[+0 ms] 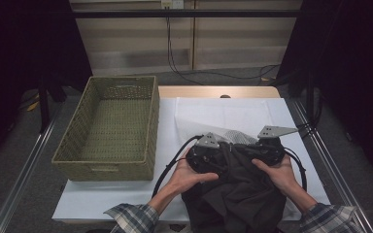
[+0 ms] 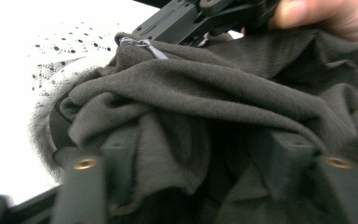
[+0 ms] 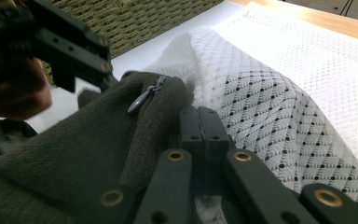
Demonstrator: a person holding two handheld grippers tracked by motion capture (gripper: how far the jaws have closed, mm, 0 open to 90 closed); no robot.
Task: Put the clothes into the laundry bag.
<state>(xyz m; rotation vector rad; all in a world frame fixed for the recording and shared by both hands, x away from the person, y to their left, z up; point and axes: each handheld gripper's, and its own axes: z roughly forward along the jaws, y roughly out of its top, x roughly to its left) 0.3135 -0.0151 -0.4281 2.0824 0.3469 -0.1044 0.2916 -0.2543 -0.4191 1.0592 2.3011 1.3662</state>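
While both hands bunch the dark garment point(image 1: 243, 189) at the lower centre of the high view, the left gripper point(image 1: 209, 154) has its fingers point(image 2: 116, 154) apart with folds of the cloth heaped between them. The right gripper point(image 1: 267, 148) has its fingers point(image 3: 204, 135) pressed together at the garment's edge, beside a small zipper pull point(image 3: 145, 95); whether cloth is pinched there I cannot tell. A white mesh cloth point(image 3: 279, 107) lies under and behind the garment on the surface point(image 1: 126, 199). A woven basket point(image 1: 111, 128) sits at the left, well apart from the grippers.
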